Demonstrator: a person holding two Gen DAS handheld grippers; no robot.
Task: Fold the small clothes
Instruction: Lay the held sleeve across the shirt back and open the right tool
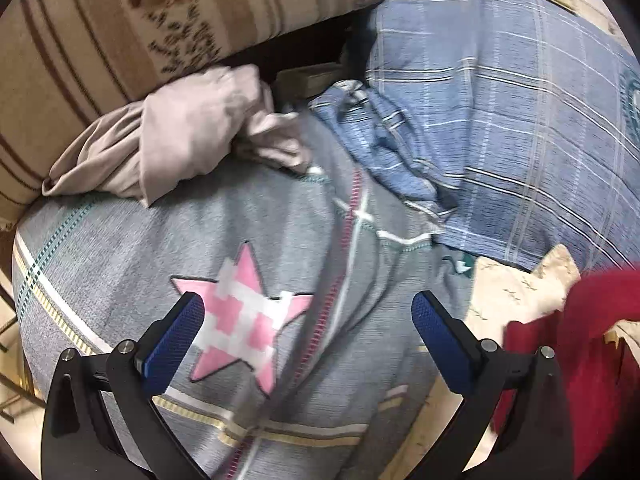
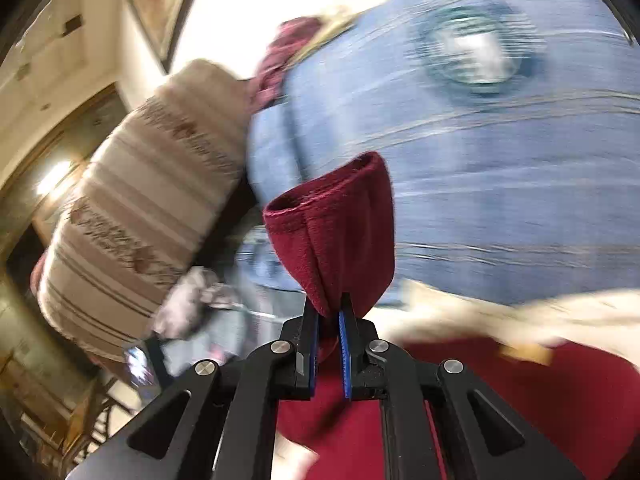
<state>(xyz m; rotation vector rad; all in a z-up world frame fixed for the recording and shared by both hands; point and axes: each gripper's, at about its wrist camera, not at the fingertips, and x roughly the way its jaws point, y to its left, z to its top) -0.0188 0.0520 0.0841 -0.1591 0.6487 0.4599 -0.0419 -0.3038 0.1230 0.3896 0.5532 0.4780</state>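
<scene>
My right gripper is shut on a dark red fleece garment. A hemmed cuff of it stands up above the fingertips and the rest hangs below. The same red garment shows at the right edge of the left wrist view, blurred. My left gripper is open with nothing between its blue pads. It hovers over a grey bedcover with a pink and white star. A crumpled beige garment lies further back on the left.
A blue checked blanket lies bunched at the right, over a cream patterned sheet. A striped beige bolster lines the back. In the right wrist view the blue blanket and the bolster are blurred.
</scene>
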